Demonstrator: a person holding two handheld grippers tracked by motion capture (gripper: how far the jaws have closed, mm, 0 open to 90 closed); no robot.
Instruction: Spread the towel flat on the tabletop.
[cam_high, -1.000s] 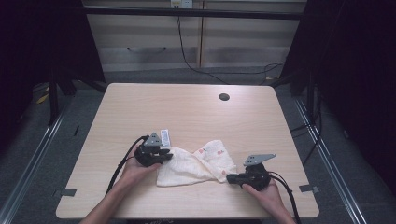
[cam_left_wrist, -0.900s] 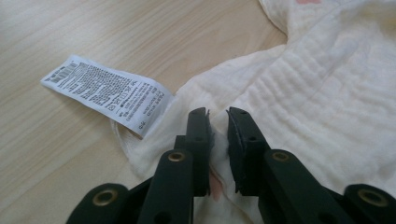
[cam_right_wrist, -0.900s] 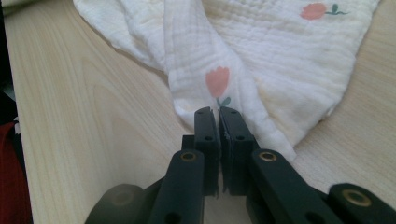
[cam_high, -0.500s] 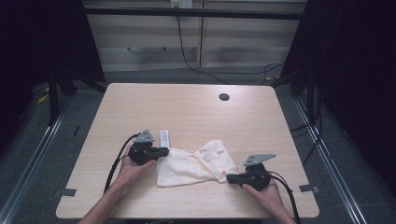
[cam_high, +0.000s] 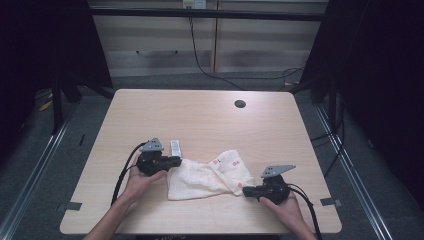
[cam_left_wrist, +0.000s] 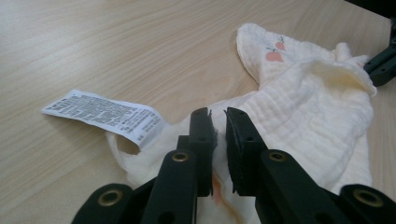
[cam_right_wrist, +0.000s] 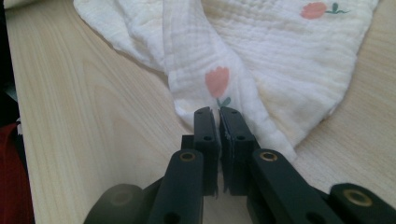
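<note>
Cloth (cam_high: 205, 175) flat on table (cam_high: 200, 115); left claw (cam_high: 176, 161) and right claw (cam_high: 246, 190) each clamped on cloth corner.

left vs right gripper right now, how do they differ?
The left gripper sits at the cloth's label-side corner, by the white care label; the right gripper sits at the opposite corner. Left fingers keep a slightly wider gap than the right fingers. Both are clamped on cloth.

Cloth (cam_left_wrist: 308, 107) soft cream crinkled muslin, matt, printed with small pink flowers; its care label (cam_left_wrist: 105, 115) thin white printed paper-like fabric; table (cam_high: 200, 115) pale wood-grain laminate, smooth with slight sheen; left gripper (cam_left_wrist: 218, 122) and right gripper (cam_right_wrist: 219, 116) matt black plastic, brass-coloured rivets.
</note>
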